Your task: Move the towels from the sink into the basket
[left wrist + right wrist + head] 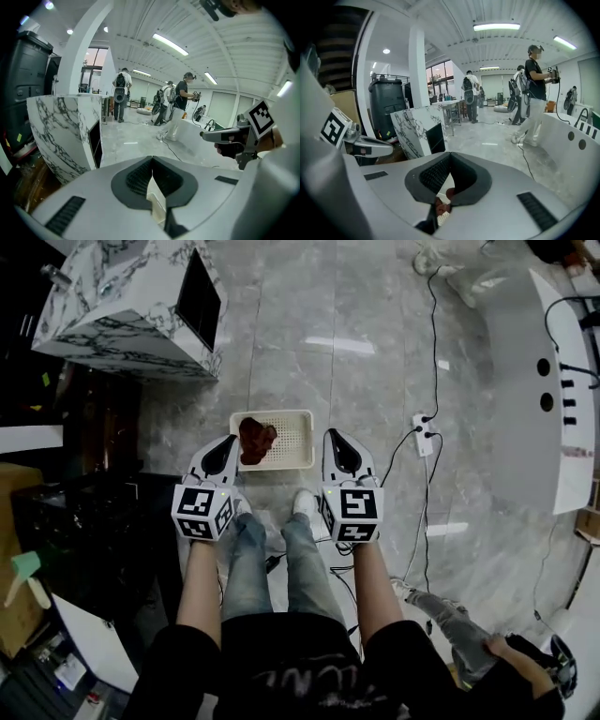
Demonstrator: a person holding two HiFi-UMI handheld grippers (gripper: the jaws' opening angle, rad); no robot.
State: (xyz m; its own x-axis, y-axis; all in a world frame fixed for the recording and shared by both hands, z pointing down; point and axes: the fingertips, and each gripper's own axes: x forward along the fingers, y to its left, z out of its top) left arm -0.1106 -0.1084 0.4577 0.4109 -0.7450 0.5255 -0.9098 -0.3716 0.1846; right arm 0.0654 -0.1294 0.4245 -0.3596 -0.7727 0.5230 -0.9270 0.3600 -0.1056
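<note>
As we look down from the head view, we count the following.

Basket (pixel 292 441): one, pale and perforated, standing on the grey floor (pixel 356 343) just ahead of our two shoes (pixel 305 502).

Towel (pixel 256 440): one, reddish-brown and crumpled, lying inside the basket at its left end. We see no other towel.

Marble-veined unit (pixel 112 306): one, well apart from the basket, up and to the left.

Power strip (pixel 424 434): one, on the floor to the right of the basket, with cables running from it.

Left gripper (pixel 226 442): one, jaws together with nothing between them. From above, its tip overlaps the basket's left edge, beside the towel.

Right gripper (pixel 336 437): one, jaws likewise closed tip to tip and empty. It sits just off the basket's right edge. Its own view shows the towel and the basket mesh below the jaws.

We hold both bare forearms straight out and parallel. The grippers are level with each other, marker cubes up, noses pointing away from our body.
</note>
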